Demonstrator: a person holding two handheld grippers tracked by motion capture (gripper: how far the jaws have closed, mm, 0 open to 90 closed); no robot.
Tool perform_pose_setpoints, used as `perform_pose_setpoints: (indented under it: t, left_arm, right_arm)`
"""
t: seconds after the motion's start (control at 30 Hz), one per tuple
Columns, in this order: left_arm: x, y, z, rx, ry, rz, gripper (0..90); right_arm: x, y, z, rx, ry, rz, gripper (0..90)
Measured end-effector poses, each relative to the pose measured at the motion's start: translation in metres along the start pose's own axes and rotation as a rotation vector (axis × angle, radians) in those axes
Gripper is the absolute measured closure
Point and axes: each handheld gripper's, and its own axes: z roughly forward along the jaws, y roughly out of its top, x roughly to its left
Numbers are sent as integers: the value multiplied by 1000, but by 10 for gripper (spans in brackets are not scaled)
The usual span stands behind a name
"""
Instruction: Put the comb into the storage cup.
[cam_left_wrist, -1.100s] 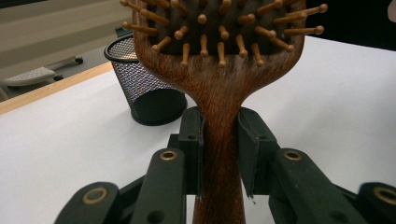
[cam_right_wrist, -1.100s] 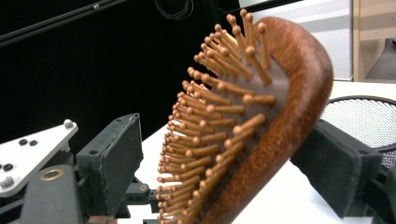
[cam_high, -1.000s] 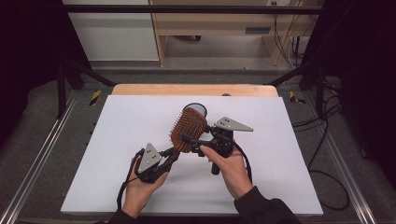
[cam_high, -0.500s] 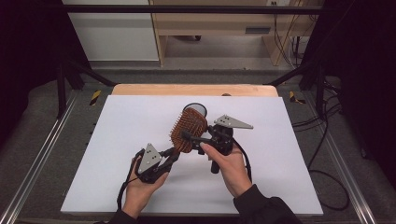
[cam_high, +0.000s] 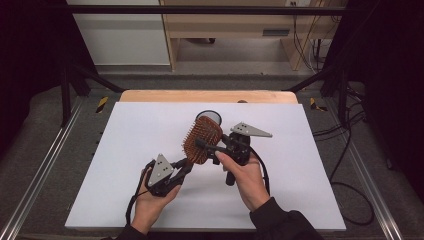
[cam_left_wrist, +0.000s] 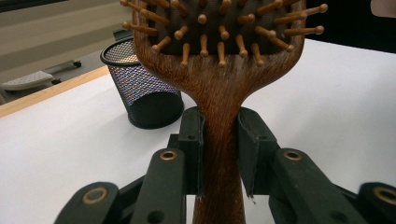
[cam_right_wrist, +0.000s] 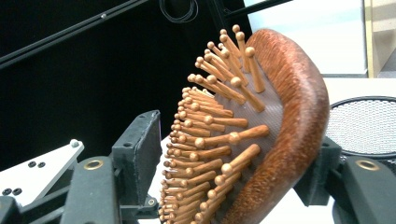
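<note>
between the two jaws of our left gripper (cam_high: 170, 177) sits the neck of a wooden hairbrush (cam_high: 202, 140), squeezed tight just below the paddle, so the brush rises up and away from the jaws. a little beyond those jaws stands a black mesh cup (cam_left_wrist: 142, 84) on the white table (cam_high: 125, 165). further right, our right gripper (cam_high: 212, 148) reaches across the brush head: one jaw lies against the smooth wooden back, the other stands a short gap off the bristle tips (cam_right_wrist: 210, 140). these jaws have just been closing, with the head between them, and we judge the grip not yet made. to do this handover well, we should keep the left hold firm and steady until the right jaws seat squarely on the head, pressing gently so the pegs do not bend or slip, and only then ease the left jaws apart.
</note>
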Motion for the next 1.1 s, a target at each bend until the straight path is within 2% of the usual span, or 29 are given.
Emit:
perform_pose_setpoints:
  t: [0.9, 1.1]
  left_arm:
    - [3, -1, 0, -2, -2, -16, 728]
    - [5, -2, -1, 3, 0, -19, 728]
  right_arm:
    - [-1, 0, 4, -4, 15, 19, 402]
    - [1, 0, 6, 13, 10, -2, 429]
